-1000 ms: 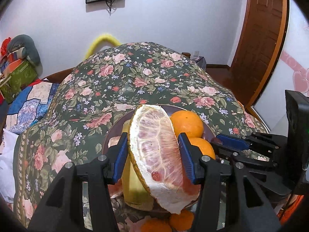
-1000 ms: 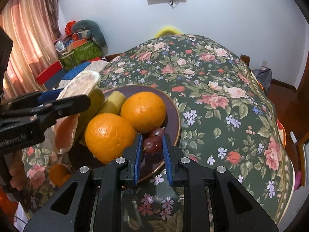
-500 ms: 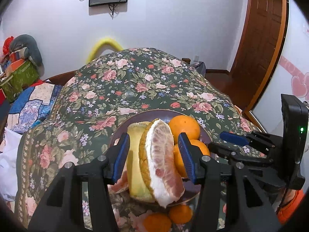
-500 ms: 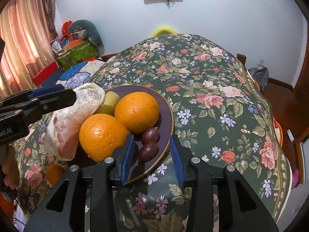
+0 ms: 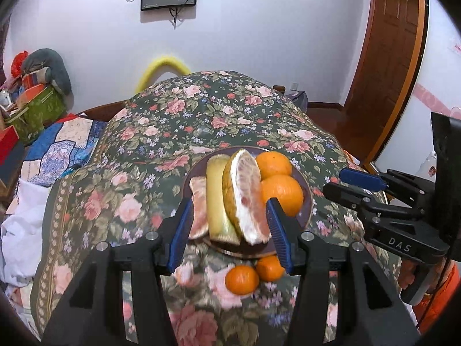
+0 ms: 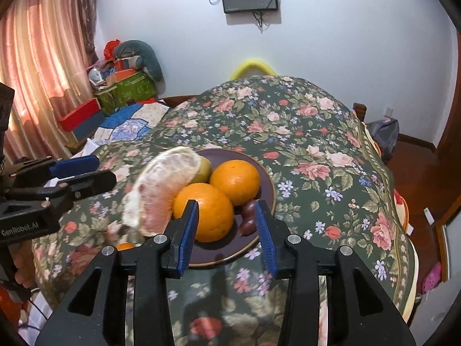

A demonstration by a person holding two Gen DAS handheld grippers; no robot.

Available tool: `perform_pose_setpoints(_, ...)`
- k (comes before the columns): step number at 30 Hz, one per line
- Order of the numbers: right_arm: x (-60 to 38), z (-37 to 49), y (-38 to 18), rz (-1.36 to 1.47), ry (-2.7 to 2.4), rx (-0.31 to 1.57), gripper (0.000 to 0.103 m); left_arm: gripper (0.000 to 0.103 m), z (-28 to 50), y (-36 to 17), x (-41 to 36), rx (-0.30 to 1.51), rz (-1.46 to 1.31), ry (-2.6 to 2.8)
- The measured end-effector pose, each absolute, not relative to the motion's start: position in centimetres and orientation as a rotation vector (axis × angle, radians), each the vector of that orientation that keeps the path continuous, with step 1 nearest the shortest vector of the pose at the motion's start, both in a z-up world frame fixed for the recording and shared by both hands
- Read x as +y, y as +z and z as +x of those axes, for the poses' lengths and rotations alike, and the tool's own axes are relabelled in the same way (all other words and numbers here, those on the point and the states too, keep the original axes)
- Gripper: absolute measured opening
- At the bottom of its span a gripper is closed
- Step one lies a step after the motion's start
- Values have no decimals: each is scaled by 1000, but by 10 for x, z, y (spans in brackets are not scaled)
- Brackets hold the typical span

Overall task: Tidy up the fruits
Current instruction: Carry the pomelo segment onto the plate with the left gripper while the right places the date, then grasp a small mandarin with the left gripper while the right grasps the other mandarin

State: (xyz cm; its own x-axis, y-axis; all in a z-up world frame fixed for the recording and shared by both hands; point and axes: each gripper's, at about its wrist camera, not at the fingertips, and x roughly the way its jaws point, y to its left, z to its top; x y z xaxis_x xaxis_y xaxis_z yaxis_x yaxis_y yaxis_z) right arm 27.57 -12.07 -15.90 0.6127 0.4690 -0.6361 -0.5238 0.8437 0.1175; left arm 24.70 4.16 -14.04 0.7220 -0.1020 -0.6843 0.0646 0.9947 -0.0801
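A dark purple plate (image 5: 306, 204) on the floral tablecloth holds a peeled pomelo wedge (image 5: 245, 190), a yellow-green peel slice (image 5: 216, 196), a smaller pomelo piece (image 5: 198, 201) and two oranges (image 5: 282, 190). My left gripper (image 5: 230, 230) hovers open just short of the plate, its pads clear of the wedge. In the right wrist view my right gripper (image 6: 226, 219) is opening above the plate's near rim (image 6: 224, 250), with nothing pressed between its pads. Two dark red grapes (image 6: 247, 216) lie on the plate beside the near orange (image 6: 207, 210).
Two small tangerines (image 5: 241, 279) sit on the cloth in front of the plate. The table drops away at its right edge (image 6: 403, 230) toward a wooden floor. Bedding and boxes (image 6: 124, 86) crowd the left. A person's orange sleeve (image 5: 440, 297) shows behind the right gripper.
The right gripper opened off the dark grape, left it on the plate and drew back upward. The left gripper pulled back and up from the pomelo wedge, which stays on the plate.
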Motion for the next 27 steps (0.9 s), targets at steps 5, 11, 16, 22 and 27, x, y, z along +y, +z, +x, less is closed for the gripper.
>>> perform_pose_setpoints(5,-112,259,-154,-98,589,705,37,52,228,-141,46,777,-74,-91)
perform_pose_setpoints(11,-103,245,-158,-129,600,716,37,52,210,-150,45,811,-68,-87)
perform_pose_setpoints(16,-97,238,-168,-148,606,742,37,52,197,-167,41,855,-63,-88)
perform_pose_setpoints(22,-88,236,-187,-171,624,786,37,52,192,-189,41,906,-71,-92)
perform_pose_setpoints(27,-78,236,-201,-173,648,816,37,52,193,-200,43,921,-85,-89)
